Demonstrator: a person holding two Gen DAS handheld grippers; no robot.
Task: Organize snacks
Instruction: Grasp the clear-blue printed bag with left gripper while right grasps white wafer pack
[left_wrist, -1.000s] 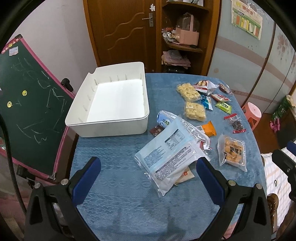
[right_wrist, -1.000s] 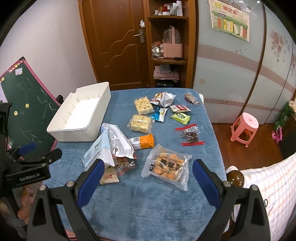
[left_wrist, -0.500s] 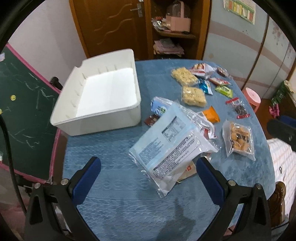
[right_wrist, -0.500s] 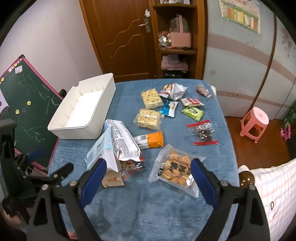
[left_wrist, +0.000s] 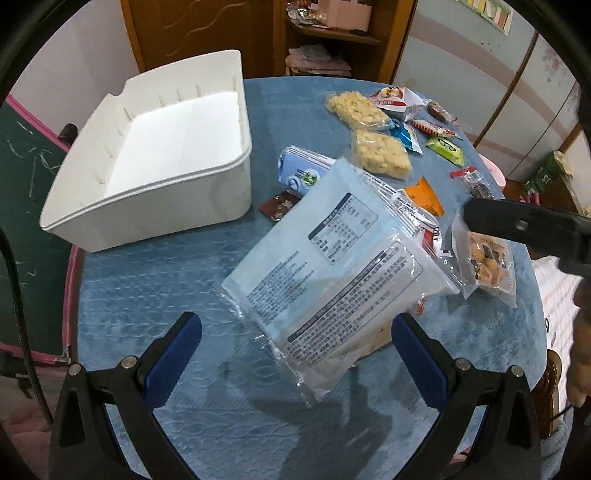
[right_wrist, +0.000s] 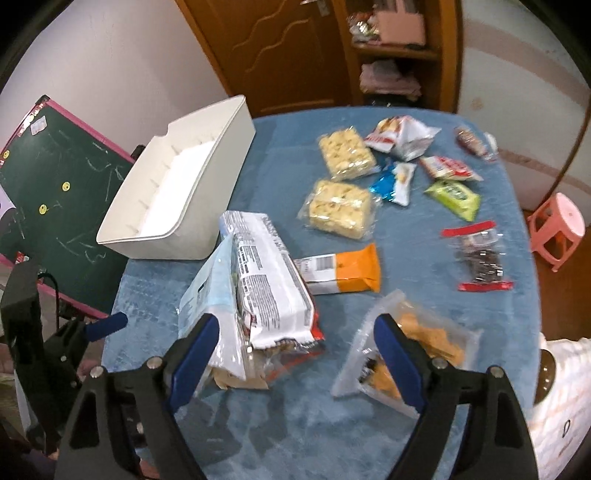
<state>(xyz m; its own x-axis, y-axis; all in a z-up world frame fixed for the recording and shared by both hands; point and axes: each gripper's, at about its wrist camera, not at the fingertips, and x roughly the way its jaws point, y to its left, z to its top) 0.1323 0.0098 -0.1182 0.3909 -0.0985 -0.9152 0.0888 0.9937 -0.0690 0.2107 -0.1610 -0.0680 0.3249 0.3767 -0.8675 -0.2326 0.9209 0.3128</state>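
Left wrist cam: my left claw (left_wrist: 295, 343) was spread wide, gripping nothing, with the big pale-blue snack bag (left_wrist: 332, 258) lying between and just ahead of its tips on the blue tablecloth (left_wrist: 147, 295). The white bin (left_wrist: 155, 206) sat further ahead to the left, empty.

Right wrist cam: my right claw (right_wrist: 295, 343) was still apart but had just been narrowing, nothing pinched. The white printed pack (right_wrist: 269, 273) sat by its left finger, the clear cookie bag (right_wrist: 424, 332) by its right one.
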